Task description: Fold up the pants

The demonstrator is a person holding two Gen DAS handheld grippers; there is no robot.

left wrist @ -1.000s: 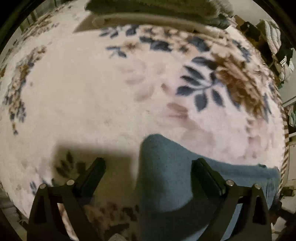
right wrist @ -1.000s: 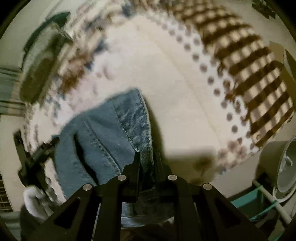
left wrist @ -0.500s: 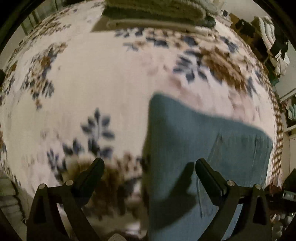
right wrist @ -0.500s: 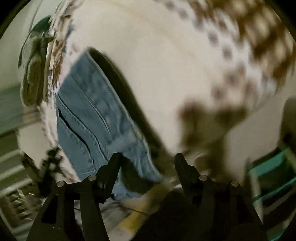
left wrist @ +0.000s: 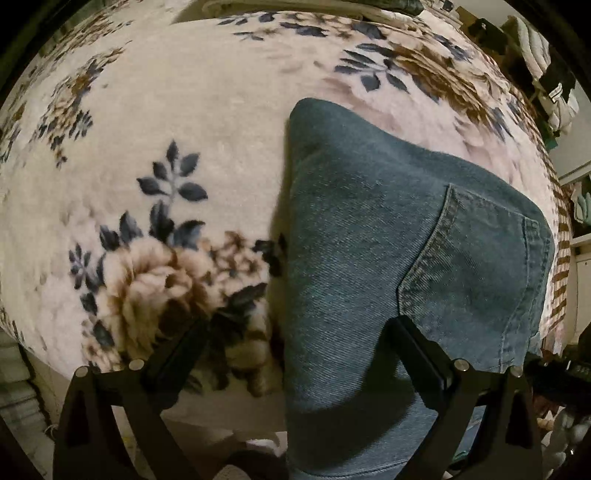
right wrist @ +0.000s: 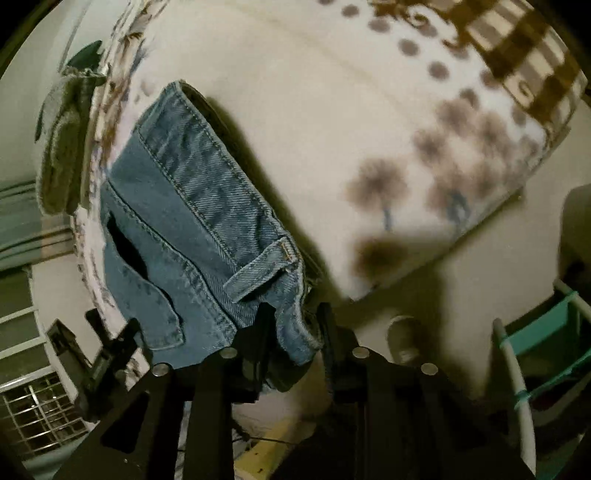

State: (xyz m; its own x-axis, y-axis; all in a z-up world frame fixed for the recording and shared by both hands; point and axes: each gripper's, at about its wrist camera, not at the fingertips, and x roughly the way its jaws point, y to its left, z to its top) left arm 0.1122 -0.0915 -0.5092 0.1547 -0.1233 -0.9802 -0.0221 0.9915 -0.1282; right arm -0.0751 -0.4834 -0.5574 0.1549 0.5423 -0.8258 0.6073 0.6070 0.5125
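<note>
Blue denim pants (left wrist: 388, 236) lie folded on a floral fleece blanket (left wrist: 155, 122), back pocket up, hanging over the near edge. My left gripper (left wrist: 295, 332) is open, its right finger over the denim, its left finger over the blanket. In the right wrist view the waistband end of the pants (right wrist: 207, 221) with a belt loop lies on the blanket's pale part (right wrist: 332, 129). My right gripper (right wrist: 293, 321) has its fingers close on either side of the waistband corner, which sits between them.
Folded cloth (left wrist: 314, 5) lies stacked at the blanket's far edge. More piled cloth (right wrist: 62, 147) lies far left in the right wrist view. A teal rack (right wrist: 546, 339) stands at the right. The left gripper (right wrist: 99, 354) shows at lower left there.
Both grippers pulled back toward the bed's near edge. The right gripper opened half a second ago and now has its fingers close around the waistband corner again. The left stayed open.
</note>
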